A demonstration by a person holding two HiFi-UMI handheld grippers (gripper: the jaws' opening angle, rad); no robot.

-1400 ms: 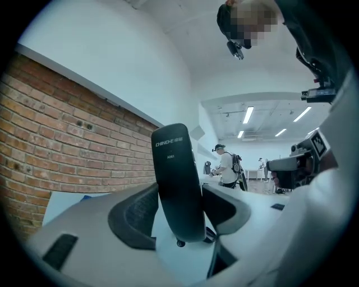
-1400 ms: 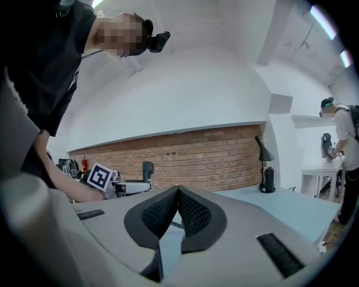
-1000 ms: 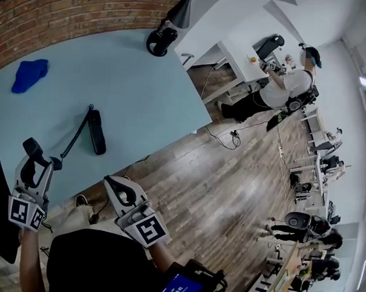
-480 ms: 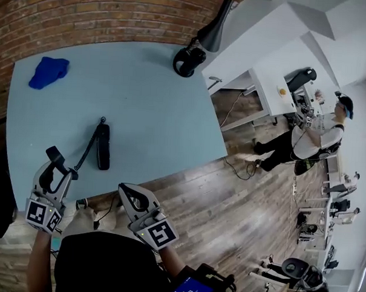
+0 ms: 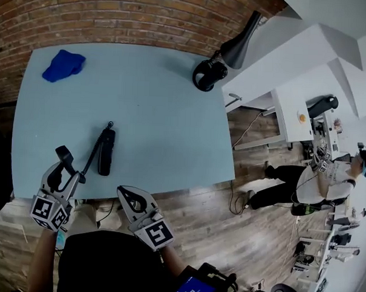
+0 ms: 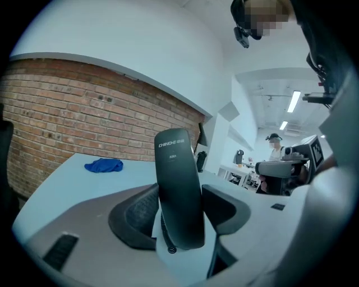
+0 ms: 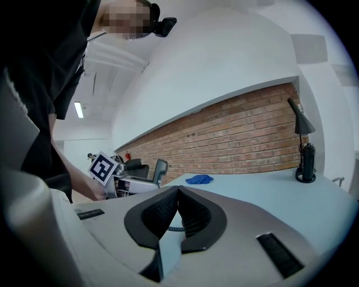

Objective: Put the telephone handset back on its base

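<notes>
1. Handset (image 6: 178,185), dark grey with a brand name printed at its top end, stood upright between the jaws of the left gripper (image 5: 60,167). Both pads pressed on its sides, so the jaws sat as far apart as the handset's body is wide.
2. In the head view this gripper sat at the lower left of the frame, at the near edge of the light blue table (image 5: 166,123). The handset's black end poked out past the fingertips.
3. The telephone base (image 5: 106,152), slim and black, lay flat on the table just up and to the right of the held handset. It did not touch the handset, and nothing lay between the two.
4. A coiled cord (image 5: 96,147) ran from the top end of the base down along its left side toward the left gripper. A few of its coils showed beneath the handset in the left gripper view.
5. The right gripper (image 5: 125,193) was at the lower centre of the frame, off the table's near edge and over the wooden floor (image 5: 228,229). Its jaws met at the tips with nothing between them.
6. A crumpled blue cloth (image 5: 64,66) lay at the upper left of the table. A black desk lamp (image 5: 210,74) stood at the upper centre, near the table's far corner. Both were well apart from the base.
7. A brick wall (image 5: 146,17) ran along the top of the frame, and a person (image 5: 327,179) was at the right edge, away from the table.
</notes>
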